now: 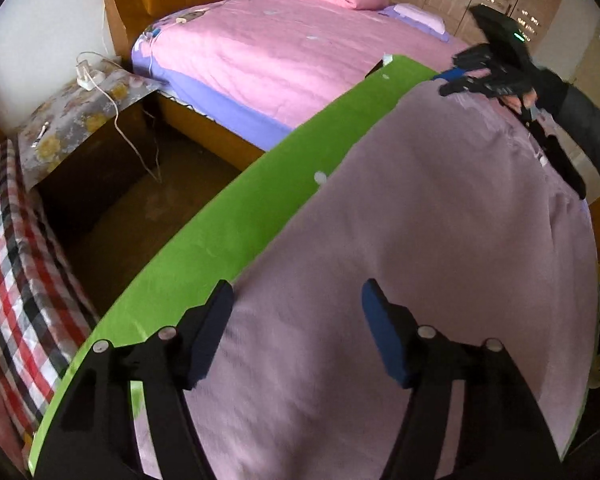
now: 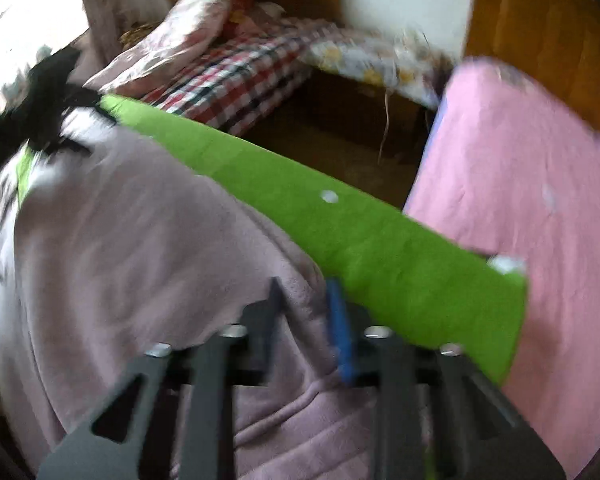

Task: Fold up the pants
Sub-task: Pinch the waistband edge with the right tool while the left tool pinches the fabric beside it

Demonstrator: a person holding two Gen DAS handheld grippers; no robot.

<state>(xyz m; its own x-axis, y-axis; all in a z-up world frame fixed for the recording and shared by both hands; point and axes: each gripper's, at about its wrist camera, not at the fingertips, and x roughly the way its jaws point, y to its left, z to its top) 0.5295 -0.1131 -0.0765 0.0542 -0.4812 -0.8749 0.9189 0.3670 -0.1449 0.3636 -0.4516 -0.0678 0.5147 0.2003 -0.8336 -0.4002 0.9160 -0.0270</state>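
Pants [image 1: 420,240] lie under my half-open left gripper [image 1: 296,300], unpinched; my right gripper [image 2: 306,300] pinches their edge beside the green board [image 2: 340,232].

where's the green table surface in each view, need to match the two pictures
Left wrist view: the green surface runs as a diagonal band from lower left to upper right, between the pink pants and the bed.
Right wrist view: it runs from upper left to lower right, above the pants.
Shared landmark: the small white dot on the green.
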